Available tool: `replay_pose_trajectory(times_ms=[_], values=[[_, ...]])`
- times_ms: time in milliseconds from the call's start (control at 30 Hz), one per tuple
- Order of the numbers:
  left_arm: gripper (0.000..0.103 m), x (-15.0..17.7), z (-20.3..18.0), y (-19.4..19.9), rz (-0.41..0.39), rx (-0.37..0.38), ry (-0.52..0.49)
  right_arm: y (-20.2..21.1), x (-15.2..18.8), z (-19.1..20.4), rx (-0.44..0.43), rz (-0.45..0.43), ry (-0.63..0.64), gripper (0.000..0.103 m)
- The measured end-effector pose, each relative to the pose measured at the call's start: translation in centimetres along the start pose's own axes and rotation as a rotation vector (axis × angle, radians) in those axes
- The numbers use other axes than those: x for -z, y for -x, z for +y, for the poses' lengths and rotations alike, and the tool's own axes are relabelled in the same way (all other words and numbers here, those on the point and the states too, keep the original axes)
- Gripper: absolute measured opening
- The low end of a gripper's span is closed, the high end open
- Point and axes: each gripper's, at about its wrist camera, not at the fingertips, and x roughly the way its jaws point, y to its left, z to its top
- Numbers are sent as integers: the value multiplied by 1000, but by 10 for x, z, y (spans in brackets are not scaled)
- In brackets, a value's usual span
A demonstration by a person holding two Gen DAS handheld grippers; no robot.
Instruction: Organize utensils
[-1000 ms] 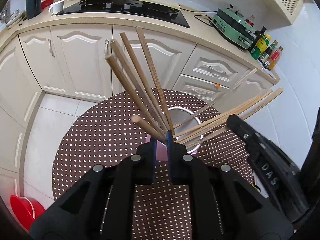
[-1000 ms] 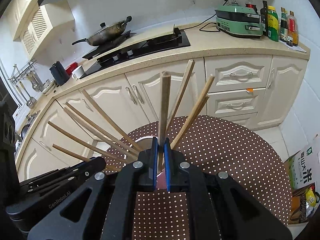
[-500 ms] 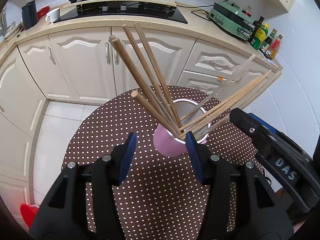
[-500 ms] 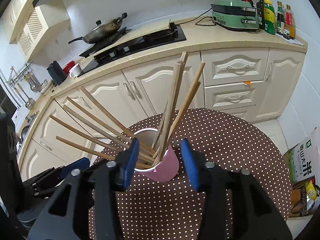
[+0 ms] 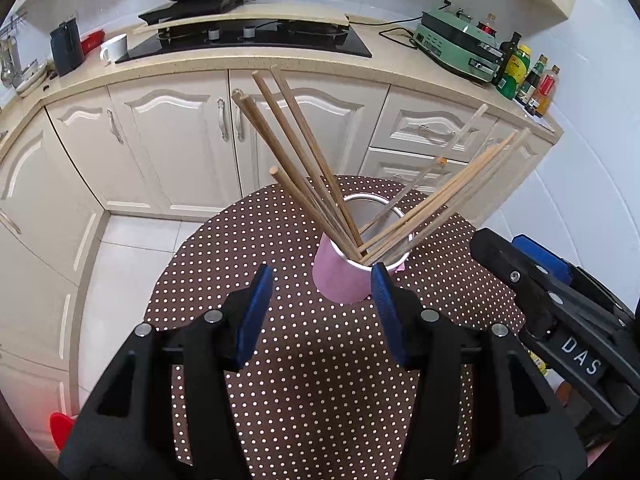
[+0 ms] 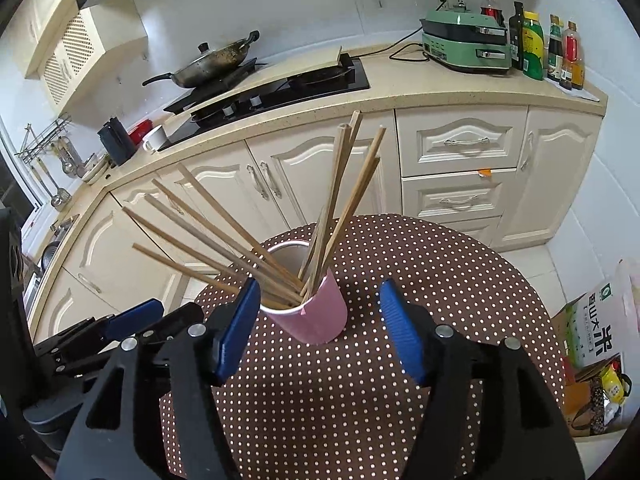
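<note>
A pink cup [image 5: 340, 280] stands on the round brown polka-dot table [image 5: 320, 380]. Several wooden chopsticks [image 5: 304, 168] stand in it, fanned left and right. My left gripper [image 5: 322, 280] is open and empty, just in front of the cup. In the right wrist view the same cup [image 6: 316, 316] holds the chopsticks [image 6: 344, 204]. My right gripper [image 6: 318, 300] is open and empty, its jaws wide apart either side of the cup and nearer than it. The right gripper also shows at the right of the left wrist view [image 5: 560, 320]. The left one shows at lower left of the right wrist view [image 6: 120, 328].
Cream kitchen cabinets [image 6: 460, 160] and a counter with a hob [image 5: 248, 38], wok [image 6: 216, 64], green appliance [image 6: 464, 42] and bottles [image 6: 556, 50] run behind the table. A rice bag and box [image 6: 596, 340] sit on the floor at right. A red object [image 5: 62, 428] lies on the floor at left.
Both grippers were shut on chopsticks over the cup a second ago. They have let go, opened wide and drawn back. The chopsticks now rest in the cup.
</note>
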Motion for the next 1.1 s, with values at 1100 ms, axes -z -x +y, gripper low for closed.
replay_pose_trajectory(times_ms=[1100], values=[[66, 96, -48, 171, -264, -98, -24, 157, 64, 4, -97, -161, 134, 81]])
